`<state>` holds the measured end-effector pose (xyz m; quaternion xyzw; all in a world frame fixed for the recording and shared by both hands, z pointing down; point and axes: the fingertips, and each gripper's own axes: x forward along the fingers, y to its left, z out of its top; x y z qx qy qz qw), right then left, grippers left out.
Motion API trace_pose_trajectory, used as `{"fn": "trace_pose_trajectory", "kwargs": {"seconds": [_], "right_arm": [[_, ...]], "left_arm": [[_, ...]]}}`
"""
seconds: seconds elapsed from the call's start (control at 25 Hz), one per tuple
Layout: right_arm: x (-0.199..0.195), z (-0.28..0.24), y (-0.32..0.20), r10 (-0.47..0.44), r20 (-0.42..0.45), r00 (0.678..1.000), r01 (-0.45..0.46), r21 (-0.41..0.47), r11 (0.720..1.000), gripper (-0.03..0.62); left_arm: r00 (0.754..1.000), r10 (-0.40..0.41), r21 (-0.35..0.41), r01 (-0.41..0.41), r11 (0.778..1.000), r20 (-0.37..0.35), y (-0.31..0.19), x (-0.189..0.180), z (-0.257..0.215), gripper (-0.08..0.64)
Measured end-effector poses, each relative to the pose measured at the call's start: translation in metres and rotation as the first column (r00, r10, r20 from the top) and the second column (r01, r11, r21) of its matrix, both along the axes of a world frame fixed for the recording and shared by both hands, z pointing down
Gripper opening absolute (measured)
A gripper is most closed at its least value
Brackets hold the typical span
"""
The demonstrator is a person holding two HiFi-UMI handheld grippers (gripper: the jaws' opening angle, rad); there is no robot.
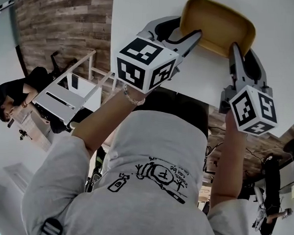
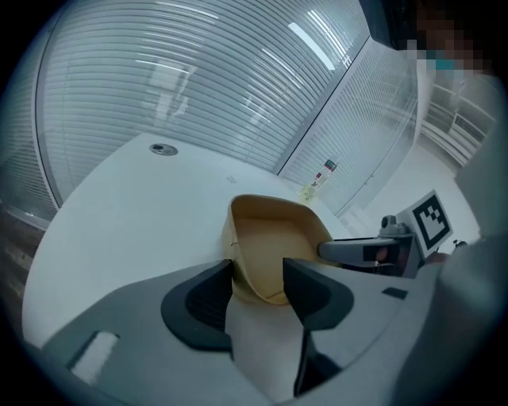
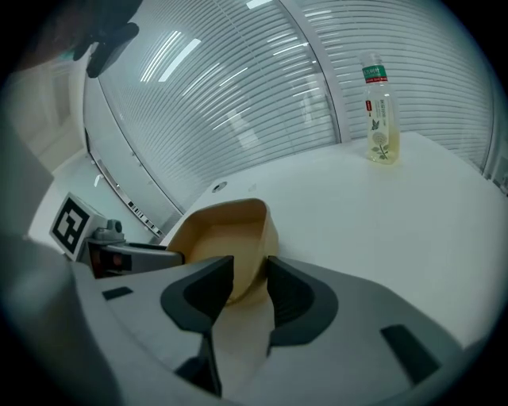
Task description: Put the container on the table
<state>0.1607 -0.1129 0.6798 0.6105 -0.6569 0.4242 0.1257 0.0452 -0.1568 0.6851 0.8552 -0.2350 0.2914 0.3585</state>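
A tan container [image 3: 218, 238] is seen clamped by its near wall between the dark jaws of the right gripper [image 3: 250, 273], one jaw set inside the tub and the other outside. Its far side is met by the left gripper [image 3: 151, 255], whose marker cube is visible at the left edge. A white table [image 3: 381, 214] is spread beneath, with a green-labelled bottle [image 3: 381, 119] stood upright well apart before window blinds [image 3: 238, 95].
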Motion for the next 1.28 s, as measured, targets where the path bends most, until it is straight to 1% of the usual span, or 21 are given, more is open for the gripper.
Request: {"fn": "trace_pose_trajectory", "kwargs": {"seconds": [0.28,0.44,0.68,0.8,1.12,1.28], "right_arm": [[0.0,0.008,0.002,0.006,-0.006,1.0,-0.006,-0.018,1.0,0.126],[0.005,0.009,0.003,0.015,0.012,1.0,-0.015,-0.017,1.0,0.126],[0.016,-0.004,0.004,0.034,-0.044,0.998,-0.034,-0.003,0.999,0.126],[0.018,-0.021,0.003,0.041,-0.049,0.998,-0.039,0.032,0.999,0.126],[0.021,-0.097,-0.01,0.009,-0.101,0.995,0.009,0.176,0.984,0.126],[0.024,-0.133,-0.009,-0.009,-0.153,0.988,0.044,0.227,0.973,0.11]], "left_arm": [[1.0,0.0,0.002,0.0,1.0,0.002,0.0,0.001,0.003,0.198],[1.0,0.008,0.001,-0.008,1.0,0.016,0.001,0.006,0.003,0.199],[1.0,-0.01,0.027,0.009,1.0,0.017,-0.004,-0.001,-0.013,0.199],[1.0,-0.021,0.03,0.02,0.999,0.014,-0.005,-0.005,-0.025,0.199],[0.998,-0.024,0.089,0.029,0.996,-0.057,-0.005,0.002,-0.086,0.194],[0.995,-0.008,0.136,0.021,0.99,-0.098,-0.002,0.008,-0.124,0.141]]}}
